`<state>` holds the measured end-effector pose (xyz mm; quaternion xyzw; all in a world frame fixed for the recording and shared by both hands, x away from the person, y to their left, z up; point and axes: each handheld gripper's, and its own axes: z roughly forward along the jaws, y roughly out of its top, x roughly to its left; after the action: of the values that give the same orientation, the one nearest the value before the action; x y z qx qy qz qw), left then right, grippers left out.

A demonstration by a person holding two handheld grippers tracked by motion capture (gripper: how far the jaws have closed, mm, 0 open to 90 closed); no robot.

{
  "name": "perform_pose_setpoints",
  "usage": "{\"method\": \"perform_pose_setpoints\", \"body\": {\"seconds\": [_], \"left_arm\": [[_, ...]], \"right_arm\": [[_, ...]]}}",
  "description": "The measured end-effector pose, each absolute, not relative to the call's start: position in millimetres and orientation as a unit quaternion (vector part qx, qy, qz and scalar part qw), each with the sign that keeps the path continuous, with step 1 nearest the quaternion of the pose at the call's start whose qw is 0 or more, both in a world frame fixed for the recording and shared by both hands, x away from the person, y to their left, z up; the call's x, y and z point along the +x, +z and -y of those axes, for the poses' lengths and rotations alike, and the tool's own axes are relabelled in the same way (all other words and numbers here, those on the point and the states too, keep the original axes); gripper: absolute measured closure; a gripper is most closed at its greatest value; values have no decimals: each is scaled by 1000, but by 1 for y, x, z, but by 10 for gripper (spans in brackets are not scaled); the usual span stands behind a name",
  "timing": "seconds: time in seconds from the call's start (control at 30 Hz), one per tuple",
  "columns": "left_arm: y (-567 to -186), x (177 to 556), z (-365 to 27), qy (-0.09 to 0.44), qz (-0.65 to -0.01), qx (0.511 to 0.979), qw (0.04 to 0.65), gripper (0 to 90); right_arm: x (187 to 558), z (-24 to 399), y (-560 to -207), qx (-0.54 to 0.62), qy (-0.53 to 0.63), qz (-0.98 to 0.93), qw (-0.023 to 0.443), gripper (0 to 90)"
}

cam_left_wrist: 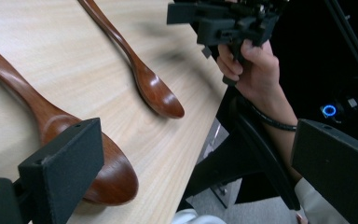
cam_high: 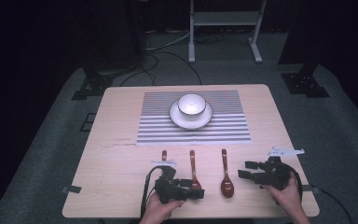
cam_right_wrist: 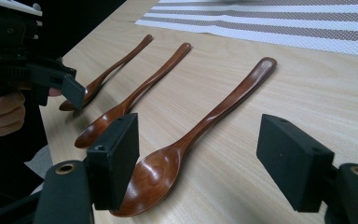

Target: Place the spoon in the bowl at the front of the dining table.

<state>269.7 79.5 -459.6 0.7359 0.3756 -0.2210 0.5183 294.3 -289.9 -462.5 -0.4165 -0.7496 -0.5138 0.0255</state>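
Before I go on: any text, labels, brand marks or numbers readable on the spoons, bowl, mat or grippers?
None readable.
The white tag by the right hand-held gripper carries marks too small to read.
The spoons, bowl and striped mat show no lettering.

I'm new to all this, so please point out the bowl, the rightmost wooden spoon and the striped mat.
bowl [cam_high: 191, 104], high view, its inner hollow.
rightmost wooden spoon [cam_high: 227, 185], high view, its scoop end.
striped mat [cam_high: 228, 127], high view, a bare part right of the plate.
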Motion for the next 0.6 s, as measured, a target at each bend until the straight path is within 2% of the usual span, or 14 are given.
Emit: {"method": "perform_pose_setpoints", "body": {"seconds": [0.6], "left_arm": [[-469,263,-63,-244,-364,752,493,19]], "right_arm": [[294,288,-462,-414,-513,751,27,285]]}}
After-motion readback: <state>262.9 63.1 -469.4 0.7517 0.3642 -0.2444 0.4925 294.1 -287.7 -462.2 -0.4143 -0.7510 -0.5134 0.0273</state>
